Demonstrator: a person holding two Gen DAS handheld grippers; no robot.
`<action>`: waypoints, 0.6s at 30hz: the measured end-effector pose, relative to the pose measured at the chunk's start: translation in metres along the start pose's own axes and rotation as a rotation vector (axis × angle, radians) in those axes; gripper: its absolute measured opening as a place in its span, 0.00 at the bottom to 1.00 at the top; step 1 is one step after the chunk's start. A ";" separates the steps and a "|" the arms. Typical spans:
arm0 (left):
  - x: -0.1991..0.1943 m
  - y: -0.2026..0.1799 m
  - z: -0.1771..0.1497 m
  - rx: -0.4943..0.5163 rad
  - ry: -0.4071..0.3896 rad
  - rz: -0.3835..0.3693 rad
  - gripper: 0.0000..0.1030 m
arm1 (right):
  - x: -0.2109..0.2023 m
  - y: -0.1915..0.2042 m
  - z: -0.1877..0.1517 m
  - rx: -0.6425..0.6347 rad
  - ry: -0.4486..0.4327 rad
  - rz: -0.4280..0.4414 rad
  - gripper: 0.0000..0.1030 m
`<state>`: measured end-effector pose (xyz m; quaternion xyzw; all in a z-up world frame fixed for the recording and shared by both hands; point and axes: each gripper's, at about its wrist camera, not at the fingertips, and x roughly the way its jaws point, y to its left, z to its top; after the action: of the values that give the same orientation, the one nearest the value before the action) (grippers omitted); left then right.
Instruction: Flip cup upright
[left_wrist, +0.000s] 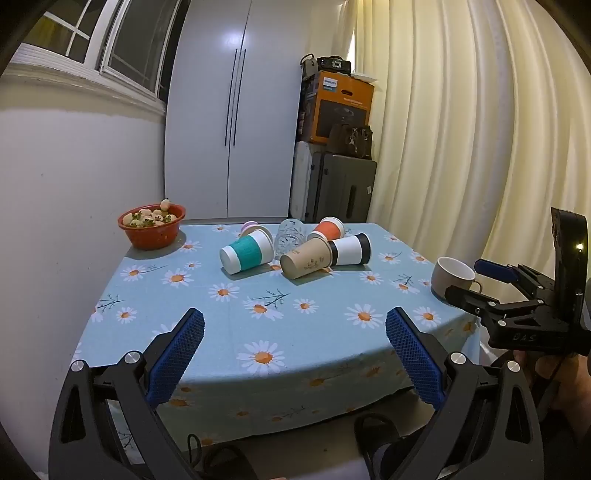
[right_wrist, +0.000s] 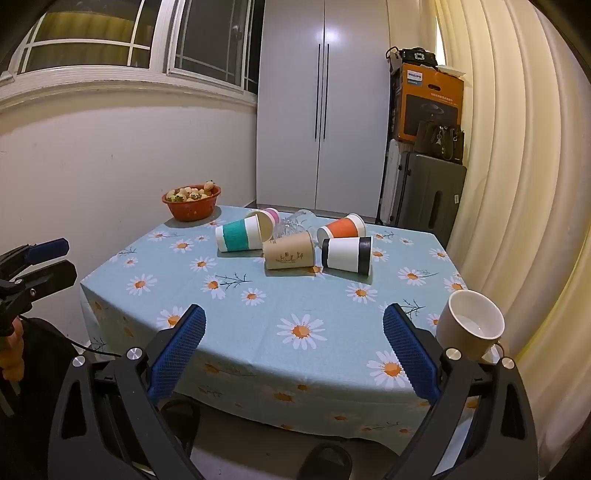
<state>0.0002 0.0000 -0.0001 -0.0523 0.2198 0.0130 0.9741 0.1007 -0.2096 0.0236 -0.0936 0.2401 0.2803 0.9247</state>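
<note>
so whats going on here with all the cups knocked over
A person holds a hand-held gripper in each hand, both open and empty, back at the near edge of the table. The left hand-held gripper and right hand-held gripper touch nothing. Paper cups lie on their sides mid-table: a teal cup, a brown cup, a black and white cup and an orange cup. A beige mug already stands upright at the right.
</note>
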 end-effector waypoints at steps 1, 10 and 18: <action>0.000 0.000 0.000 0.000 0.000 0.000 0.93 | 0.000 0.000 0.000 0.001 0.003 0.001 0.93; 0.000 0.000 0.000 0.005 0.000 0.001 0.94 | 0.001 -0.001 0.000 0.007 0.007 0.003 0.93; 0.000 0.000 0.000 0.005 0.000 0.000 0.93 | 0.000 -0.002 -0.001 0.009 0.005 0.003 0.93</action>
<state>0.0000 -0.0003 0.0000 -0.0498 0.2200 0.0123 0.9741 0.1013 -0.2121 0.0226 -0.0896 0.2439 0.2804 0.9240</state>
